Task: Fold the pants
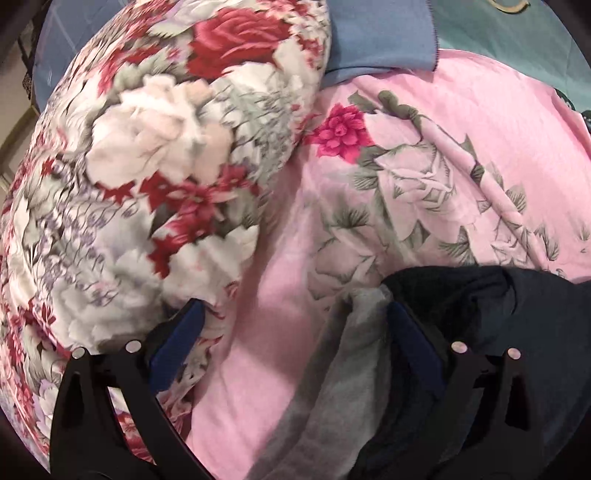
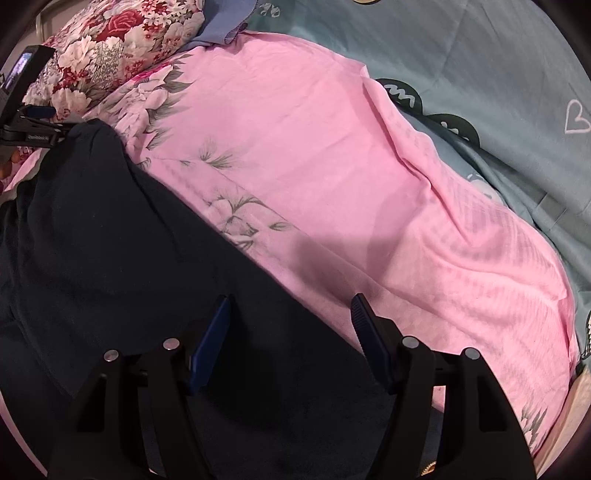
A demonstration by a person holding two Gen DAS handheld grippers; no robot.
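The dark navy pants (image 2: pixel 110 251) lie on a pink floral sheet (image 2: pixel 314 147), spread across the lower left of the right wrist view. In the left wrist view one end of the pants (image 1: pixel 498 314) shows at the lower right with its grey inner lining (image 1: pixel 340 369) turned out. My left gripper (image 1: pixel 295 317) is open, its right finger against the lining and dark cloth, its left finger by the floral quilt. My right gripper (image 2: pixel 290 306) is open and empty, low over the pants' edge. The left gripper (image 2: pixel 33 125) also shows at the far left of the right wrist view.
A bulky red-and-white floral quilt (image 1: pixel 147 166) lies at the left. A folded blue cloth (image 1: pixel 380 33) sits at the far end. A teal patterned bedcover (image 2: pixel 480 74) lies beyond the pink sheet at the right.
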